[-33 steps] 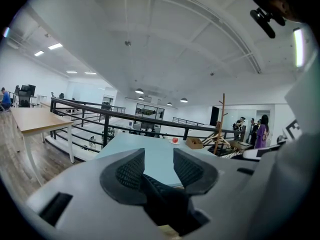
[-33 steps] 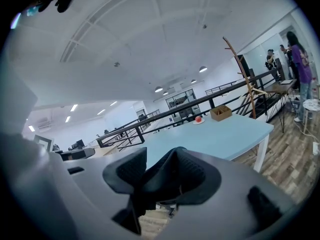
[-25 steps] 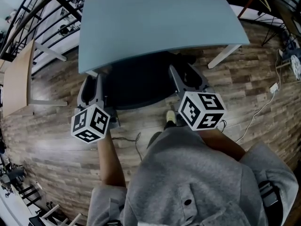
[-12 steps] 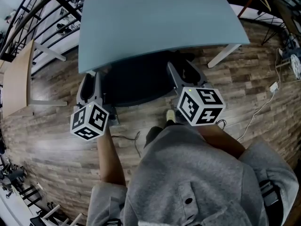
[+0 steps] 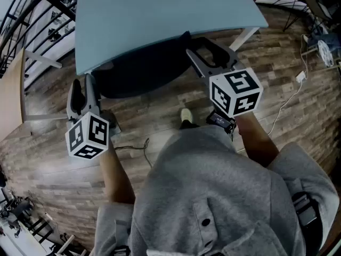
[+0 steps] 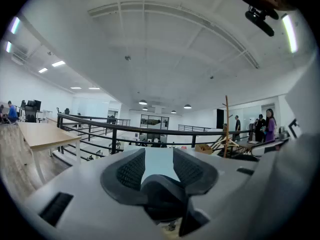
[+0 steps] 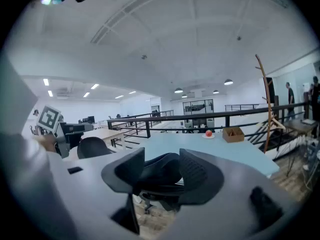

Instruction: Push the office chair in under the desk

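Note:
A black office chair [image 5: 144, 68] stands partly under the light blue desk [image 5: 160, 15], its back rim sticking out toward me. My left gripper [image 5: 80, 89] hangs left of the chair, apart from it, jaws parted with nothing between them. In the left gripper view the left gripper [image 6: 159, 159] shows the desk [image 6: 157, 166] through its gap and the chair [image 6: 162, 199] lower down. My right gripper [image 5: 210, 55] sits at the chair's right side, its jaws opening wide. The chair's back [image 7: 160, 171] shows through the right gripper's [image 7: 162, 159] gap, untouched by the pads.
A wooden table [image 5: 13, 95] stands at the left, with a black railing [image 5: 32, 15] behind it. Cables and a plug [image 5: 290, 97] lie on the floor at the right. A red fruit [image 7: 208, 133] and a cardboard box [image 7: 233, 133] sit on the desk. My shoe [image 5: 186, 115] is behind the chair.
The left gripper has drawn left, away from the chair's side. The right gripper's jaws have spread wider. The view has shifted, and the desk and chair sit higher in the picture.

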The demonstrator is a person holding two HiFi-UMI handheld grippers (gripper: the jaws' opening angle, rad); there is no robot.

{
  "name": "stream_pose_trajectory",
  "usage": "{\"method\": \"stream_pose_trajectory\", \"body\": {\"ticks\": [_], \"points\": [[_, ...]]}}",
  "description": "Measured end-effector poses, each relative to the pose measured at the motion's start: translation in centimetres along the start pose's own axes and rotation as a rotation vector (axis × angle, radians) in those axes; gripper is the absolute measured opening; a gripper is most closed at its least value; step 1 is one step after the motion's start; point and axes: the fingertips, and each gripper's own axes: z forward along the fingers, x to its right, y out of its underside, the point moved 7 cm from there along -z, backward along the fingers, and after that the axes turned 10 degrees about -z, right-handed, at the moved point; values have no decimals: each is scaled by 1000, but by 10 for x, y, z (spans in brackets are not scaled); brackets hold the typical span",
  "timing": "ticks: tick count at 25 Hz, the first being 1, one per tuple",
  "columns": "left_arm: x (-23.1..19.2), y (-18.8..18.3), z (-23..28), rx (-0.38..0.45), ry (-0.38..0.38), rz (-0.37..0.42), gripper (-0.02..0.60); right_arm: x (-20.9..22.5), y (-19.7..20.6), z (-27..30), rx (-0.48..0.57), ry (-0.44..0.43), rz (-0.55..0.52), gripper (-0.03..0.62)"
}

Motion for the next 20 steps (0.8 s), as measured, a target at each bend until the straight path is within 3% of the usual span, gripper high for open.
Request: {"method": "stream_pose_trajectory", "body": {"ticks": [2, 6, 8, 13, 20], "points": [[-5, -3, -15, 22, 2, -10, 164, -8, -2, -14, 12, 10, -61, 213], [-5, 1, -49, 35, 21, -14, 162, -28, -2, -42, 36, 28, -82, 80], [-2, 7, -68, 28, 34, -13, 140, -40, -1, -57, 44, 31, -79, 49], [13, 24, -112, -9, 68, 36, 46, -70, 4, -92, 52, 16, -70, 37], [17, 46, -181, -33, 118, 45, 15, -124, 19, -142, 55, 27, -91, 37]]}}
